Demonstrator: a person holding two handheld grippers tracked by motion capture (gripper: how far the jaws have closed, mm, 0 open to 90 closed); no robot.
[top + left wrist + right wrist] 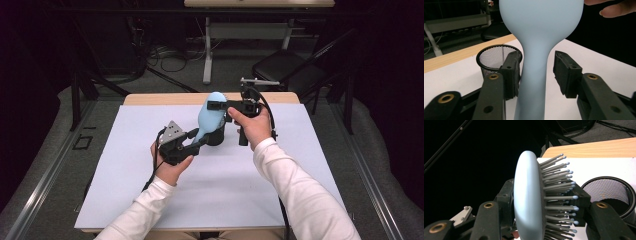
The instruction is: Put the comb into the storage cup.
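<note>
Near the table's (150,200) far edge, the right claw (544,195) clamps the pale blue plastic hairbrush's (209,114) head while the left claw (536,72) stands loose around its handle, so next probably lowering it into the black mesh cup (492,56)

Bright table – dark surroundings, sharp
</note>
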